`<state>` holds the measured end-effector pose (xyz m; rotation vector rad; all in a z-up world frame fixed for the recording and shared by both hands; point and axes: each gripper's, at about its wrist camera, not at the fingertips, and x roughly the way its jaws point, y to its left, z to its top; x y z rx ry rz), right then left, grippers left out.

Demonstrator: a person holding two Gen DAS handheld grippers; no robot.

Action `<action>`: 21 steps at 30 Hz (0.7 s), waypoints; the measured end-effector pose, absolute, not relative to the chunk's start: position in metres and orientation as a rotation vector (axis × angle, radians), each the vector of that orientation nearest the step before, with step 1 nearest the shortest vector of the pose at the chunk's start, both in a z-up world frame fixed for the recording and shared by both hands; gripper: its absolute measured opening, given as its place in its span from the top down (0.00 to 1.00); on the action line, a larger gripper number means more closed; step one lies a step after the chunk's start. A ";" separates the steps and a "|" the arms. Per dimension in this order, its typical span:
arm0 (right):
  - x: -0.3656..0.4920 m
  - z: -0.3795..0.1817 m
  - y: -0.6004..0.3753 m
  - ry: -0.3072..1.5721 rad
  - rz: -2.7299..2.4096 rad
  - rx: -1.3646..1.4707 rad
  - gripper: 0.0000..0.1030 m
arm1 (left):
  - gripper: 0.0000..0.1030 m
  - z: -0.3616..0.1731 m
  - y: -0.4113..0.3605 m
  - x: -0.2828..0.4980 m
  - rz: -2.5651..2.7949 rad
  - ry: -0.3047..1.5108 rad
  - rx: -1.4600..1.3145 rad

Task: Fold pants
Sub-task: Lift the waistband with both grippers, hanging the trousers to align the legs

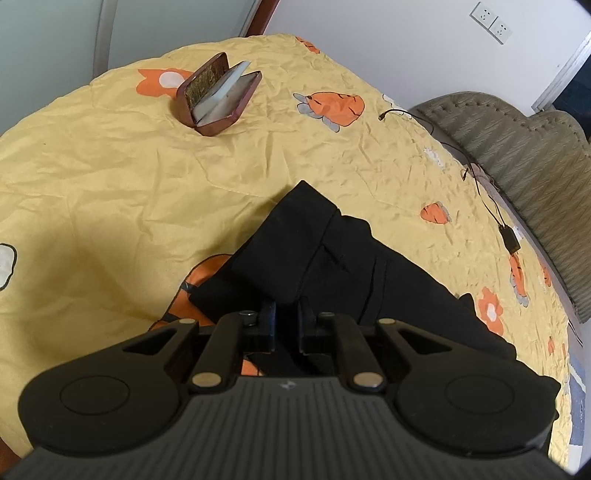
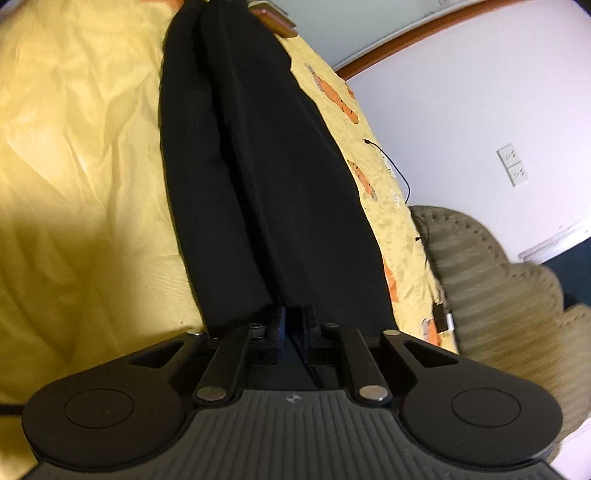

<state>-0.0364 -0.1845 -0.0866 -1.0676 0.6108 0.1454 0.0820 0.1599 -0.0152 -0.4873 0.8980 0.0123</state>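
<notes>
The left gripper point(image 1: 287, 314) sits nearest in its own view, its jaws drawn close and pinching a fold of the black pants point(image 1: 332, 266). From that grip the cloth spreads out over the yellow bedspread point(image 1: 110, 177), with a waistband corner and a pocket slit facing up, toward the bed's right edge. The right gripper point(image 2: 293, 325) likewise has its jaws nearly together, nipping the dark fabric of the pants point(image 2: 258, 166) at their near end. From there both legs run side by side, away along the bed, close to its right edge.

Farther out on the bedspread, near the far edge, a small brown case point(image 1: 218, 98) lies open with pale contents showing. A thin black cable point(image 1: 491, 206) trails along the right edge and ends in a small dark box. Beside that edge stands a grey-green padded chair point(image 1: 524, 158). On the white wall behind it is a double socket point(image 1: 491, 22).
</notes>
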 end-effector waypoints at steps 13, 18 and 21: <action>-0.026 -0.076 -0.197 0.609 0.145 -0.969 0.94 | 0.90 -0.019 0.158 0.085 0.033 0.912 -0.483; -0.040 -0.076 -0.191 0.606 0.148 -0.984 0.97 | 0.90 -0.016 0.164 0.082 0.039 0.901 -0.509; -0.058 -0.063 -0.187 0.616 0.178 -0.933 0.97 | 0.90 -0.015 0.169 0.077 0.050 0.892 -0.517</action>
